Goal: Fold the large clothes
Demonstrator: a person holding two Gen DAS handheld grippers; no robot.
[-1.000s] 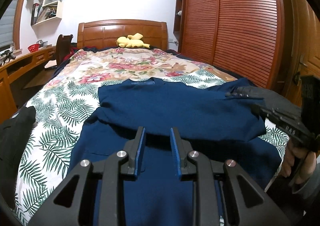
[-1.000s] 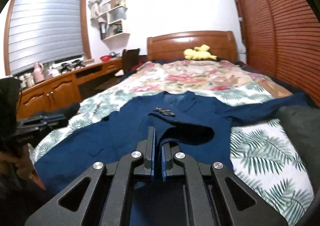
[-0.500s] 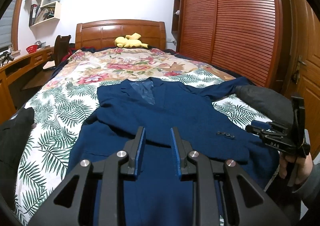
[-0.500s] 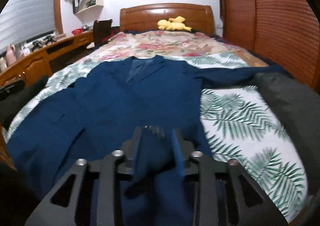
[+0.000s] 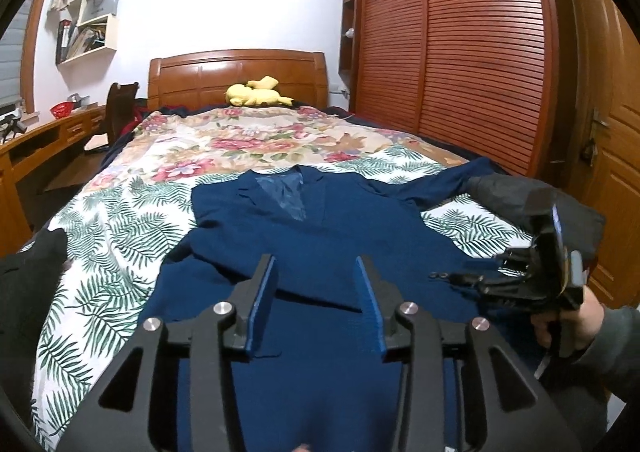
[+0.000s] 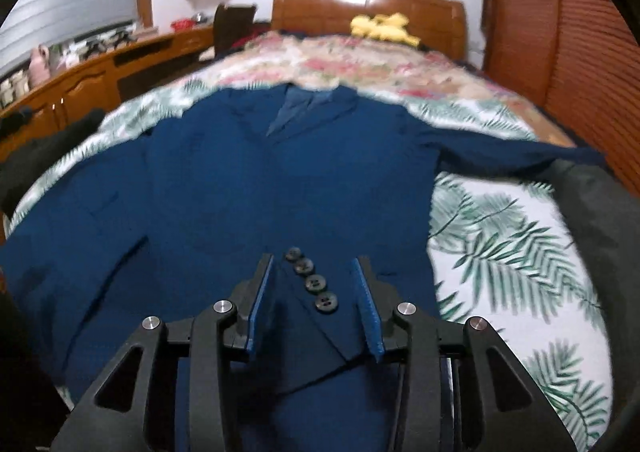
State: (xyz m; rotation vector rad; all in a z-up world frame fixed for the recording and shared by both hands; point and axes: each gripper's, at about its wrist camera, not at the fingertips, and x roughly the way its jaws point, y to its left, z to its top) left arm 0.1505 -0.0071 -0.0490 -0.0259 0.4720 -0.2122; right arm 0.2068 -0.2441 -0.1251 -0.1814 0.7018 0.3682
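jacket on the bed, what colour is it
Navy blue jacket, with dark cuff buttons; it shows best in the right wrist view.

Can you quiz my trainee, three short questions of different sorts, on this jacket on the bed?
1. True or false: the blue jacket lies with its collar toward the headboard.
2. How many buttons show between the right tongs?
3. The yellow plush toy sits: A) by the headboard, B) on the desk, C) on the jacket.

Key: 1 true; 2 four; 3 A.
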